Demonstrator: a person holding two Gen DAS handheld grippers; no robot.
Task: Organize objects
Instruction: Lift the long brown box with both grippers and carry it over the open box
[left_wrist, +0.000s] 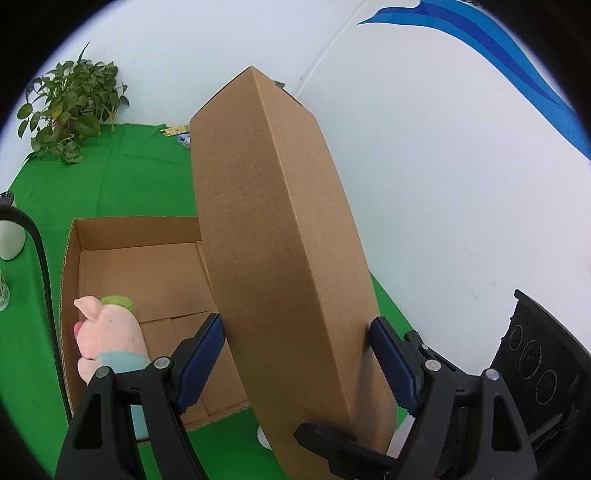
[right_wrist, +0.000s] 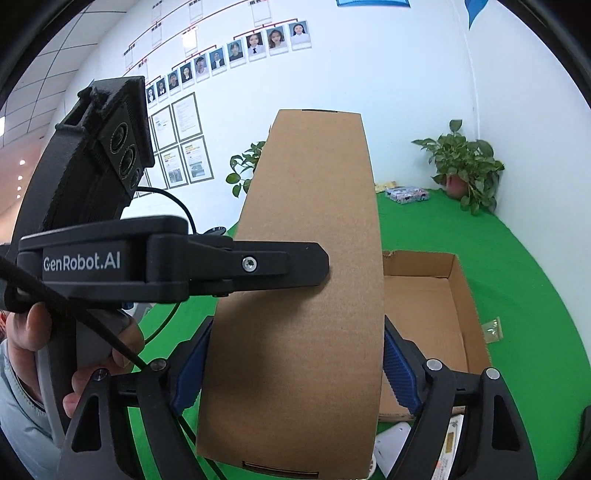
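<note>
Brown corrugated cardboard filled both views: a shallow box lid stood on edge, tilted, held off the green tablecloth above the open cardboard box. The left gripper was clamped on the lid's narrow depth, its blue ribbed pads pressed against opposite faces. The right gripper gripped the same lid from another side, blue pads touching its two edges. In the right wrist view the left gripper reached in from the left with a black finger flat on the lid's broad face, and a hand wrapped its handle.

Inside the open box, against its near left wall, lay a pink plush pig with a green fuzzy ball touching its head. A potted plant stood at the table's far corner by the white wall, and a small printed packet lay near another plant. A small clear sachet lay on the cloth just beside the box.
</note>
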